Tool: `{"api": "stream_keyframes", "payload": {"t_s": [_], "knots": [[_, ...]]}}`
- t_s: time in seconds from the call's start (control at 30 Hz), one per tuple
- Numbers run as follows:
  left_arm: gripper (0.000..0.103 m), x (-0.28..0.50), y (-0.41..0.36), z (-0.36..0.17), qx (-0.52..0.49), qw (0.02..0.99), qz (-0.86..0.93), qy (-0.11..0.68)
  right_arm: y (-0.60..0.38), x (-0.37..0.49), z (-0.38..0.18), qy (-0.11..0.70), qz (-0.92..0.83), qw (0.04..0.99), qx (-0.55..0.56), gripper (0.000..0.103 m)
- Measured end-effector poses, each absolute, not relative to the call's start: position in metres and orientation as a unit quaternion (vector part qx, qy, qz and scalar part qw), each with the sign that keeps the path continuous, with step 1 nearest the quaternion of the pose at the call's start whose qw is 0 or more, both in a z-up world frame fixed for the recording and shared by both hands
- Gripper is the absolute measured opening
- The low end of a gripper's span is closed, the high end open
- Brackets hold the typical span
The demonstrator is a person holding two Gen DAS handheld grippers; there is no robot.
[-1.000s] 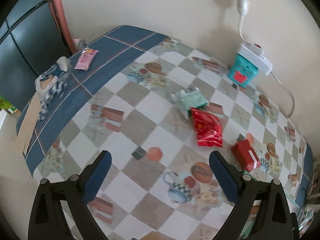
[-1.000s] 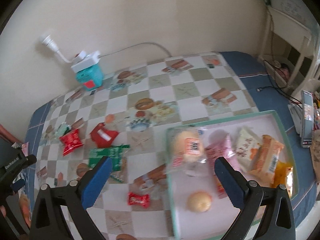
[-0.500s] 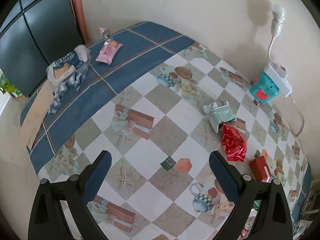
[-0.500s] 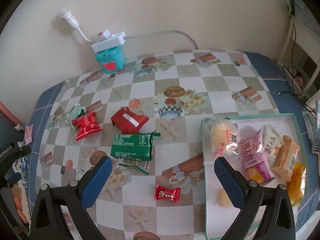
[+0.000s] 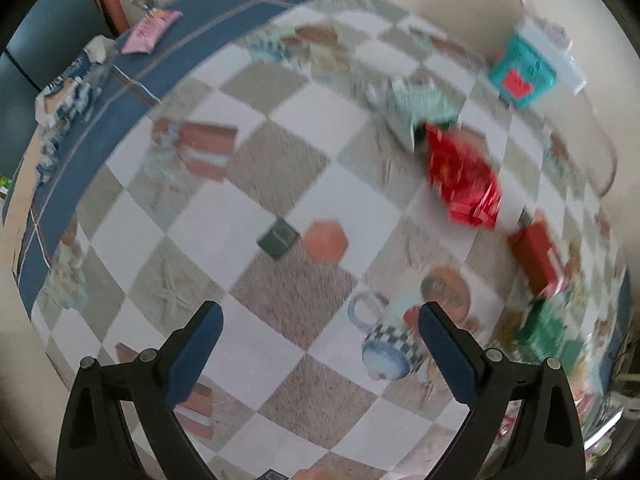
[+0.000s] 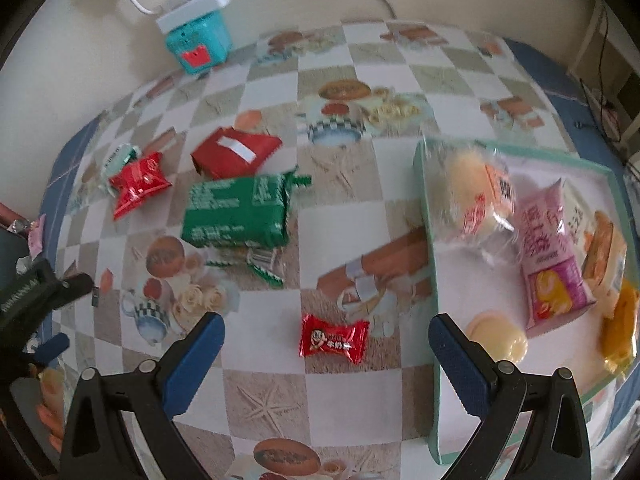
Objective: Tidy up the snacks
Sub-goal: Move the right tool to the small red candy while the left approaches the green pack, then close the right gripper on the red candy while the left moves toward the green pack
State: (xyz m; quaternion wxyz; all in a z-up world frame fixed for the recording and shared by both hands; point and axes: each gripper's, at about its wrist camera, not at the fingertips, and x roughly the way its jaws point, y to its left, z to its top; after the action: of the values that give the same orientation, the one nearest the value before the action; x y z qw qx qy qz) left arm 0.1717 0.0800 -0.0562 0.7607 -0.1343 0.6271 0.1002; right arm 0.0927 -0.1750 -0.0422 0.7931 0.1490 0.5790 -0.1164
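I am holding my left gripper (image 5: 320,324) spread apart over bare checked tablecloth (image 5: 280,168), the red foil packet (image 5: 464,178) lying well ahead to its right. I am holding my right gripper (image 6: 326,334) spread too, empty, with the small red candy (image 6: 333,338) lying almost between its fingertips, long axis crosswise; this hand is nearer, and the tray (image 6: 430,264) sits just right

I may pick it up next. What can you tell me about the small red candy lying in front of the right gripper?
The small red candy is one wrapped sweet in glossy red film with twisted, crimped ends and a white cartoon face beside white lettering. It lies flat on the checked tablecloth, alone and touching nothing, just left of the tray and between the right gripper's open fingers.
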Motion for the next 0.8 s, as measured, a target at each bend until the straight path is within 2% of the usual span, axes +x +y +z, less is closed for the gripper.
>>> {"api": "stream_keyframes", "payload": {"t_s": [0.2,0.3,0.57,0.8], "knots": [[0.098,0.17,0.067,-0.066,-0.121,0.753,0.091,0.64,-0.177,0.09,-0.052,0.585,-0.113,0.787,0.162,0.101],[0.098,0.171,0.063,-0.062,-0.119,0.757,0.085,0.637,-0.176,0.09,-0.053,0.585,-0.107,0.788,0.161,0.089],[0.098,0.169,0.054,-0.061,-0.114,0.755,0.076,0.641,-0.174,0.088,-0.072,0.6,-0.097,0.778,0.16,0.077],[0.098,0.175,0.053,-0.061,-0.113,0.757,0.074,0.639,-0.172,0.087,-0.078,0.603,-0.102,0.777,0.144,0.056]]}}
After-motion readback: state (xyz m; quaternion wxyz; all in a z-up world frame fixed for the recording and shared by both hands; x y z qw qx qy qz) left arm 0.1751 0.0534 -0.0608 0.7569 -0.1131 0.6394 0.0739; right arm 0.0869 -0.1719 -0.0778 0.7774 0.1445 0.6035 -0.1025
